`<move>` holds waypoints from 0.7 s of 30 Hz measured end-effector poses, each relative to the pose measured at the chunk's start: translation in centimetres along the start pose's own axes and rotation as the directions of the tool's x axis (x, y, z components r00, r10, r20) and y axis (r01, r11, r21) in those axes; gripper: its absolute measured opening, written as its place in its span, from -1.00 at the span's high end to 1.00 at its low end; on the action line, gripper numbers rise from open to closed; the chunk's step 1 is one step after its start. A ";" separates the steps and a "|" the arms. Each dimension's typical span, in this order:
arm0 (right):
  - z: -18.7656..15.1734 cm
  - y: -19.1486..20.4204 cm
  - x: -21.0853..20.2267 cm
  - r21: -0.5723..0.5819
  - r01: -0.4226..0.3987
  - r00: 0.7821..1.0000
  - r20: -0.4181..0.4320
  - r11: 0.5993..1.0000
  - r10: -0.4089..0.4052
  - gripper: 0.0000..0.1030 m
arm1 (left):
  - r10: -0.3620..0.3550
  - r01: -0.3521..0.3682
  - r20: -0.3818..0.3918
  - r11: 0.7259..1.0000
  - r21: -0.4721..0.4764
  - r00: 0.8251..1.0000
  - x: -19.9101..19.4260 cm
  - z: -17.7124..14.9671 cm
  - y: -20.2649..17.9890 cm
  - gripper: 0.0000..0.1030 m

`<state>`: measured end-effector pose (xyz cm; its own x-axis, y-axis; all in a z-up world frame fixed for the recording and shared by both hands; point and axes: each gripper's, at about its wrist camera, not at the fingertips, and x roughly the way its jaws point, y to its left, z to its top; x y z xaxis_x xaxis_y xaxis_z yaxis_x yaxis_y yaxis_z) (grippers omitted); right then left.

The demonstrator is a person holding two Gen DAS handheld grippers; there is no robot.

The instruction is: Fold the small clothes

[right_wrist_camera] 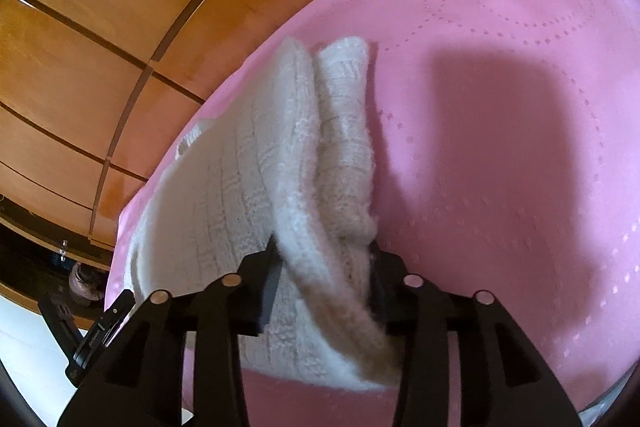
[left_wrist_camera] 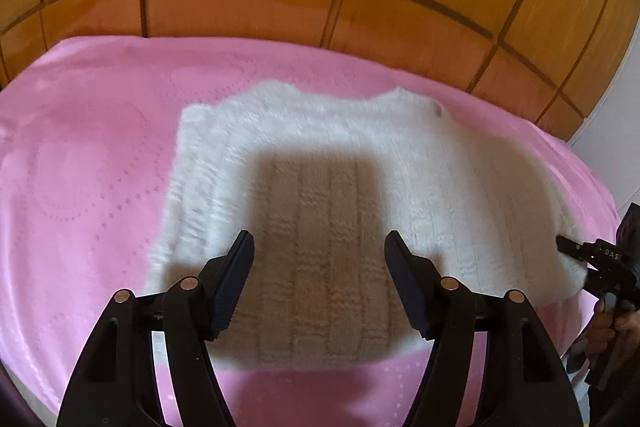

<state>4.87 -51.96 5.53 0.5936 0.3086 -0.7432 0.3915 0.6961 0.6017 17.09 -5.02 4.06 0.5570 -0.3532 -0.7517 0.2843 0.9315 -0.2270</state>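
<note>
The white knit sweater lies partly folded on the pink bed cover. The right tongs clench a bunched fold at its edge; the left tongs hover released above its middle. The thick, fuzzy knit could slip free, or the stacked layers slide apart, if pulled unevenly.

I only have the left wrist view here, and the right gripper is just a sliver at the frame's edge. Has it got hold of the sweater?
Observer: Yes. The right gripper pinches a raised fold of the white knit sweater.
Operator: One layer or more?
Observer: Two layers, doubled between its fingers.
Operator: What lies beyond the fold?
Observer: Bare pink bedspread, with the gripper's shadow on it.
</note>
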 end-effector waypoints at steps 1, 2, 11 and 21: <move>0.1 0.0 -0.5 -0.002 0.012 1.000 0.013 1.000 -0.012 -0.02 | -0.001 0.001 0.009 1.000 0.005 1.000 -0.2 0.1 0.2 -0.29; 0.4 0.2 -1.0 -0.005 0.045 0.998 0.042 0.999 -0.045 -0.06 | 0.003 -0.003 0.018 1.000 0.011 1.000 -0.4 0.2 0.3 -0.29; 4.4 3.6 -0.8 -0.122 0.133 0.983 0.143 0.984 -0.115 0.14 | 0.030 -0.031 0.035 0.999 0.040 0.999 0.3 1.4 -0.1 -0.29; 6.7 4.7 4.9 -0.168 0.358 0.932 0.122 0.919 -0.341 0.90 | 0.094 -0.098 0.045 0.990 0.100 0.995 1.9 1.9 -0.1 -0.29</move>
<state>14.35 -51.48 6.69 0.5058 -0.0284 -0.8622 0.4537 0.8588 0.2379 19.58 -5.99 3.84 0.6159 -0.2676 -0.7410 0.3048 0.9483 -0.0891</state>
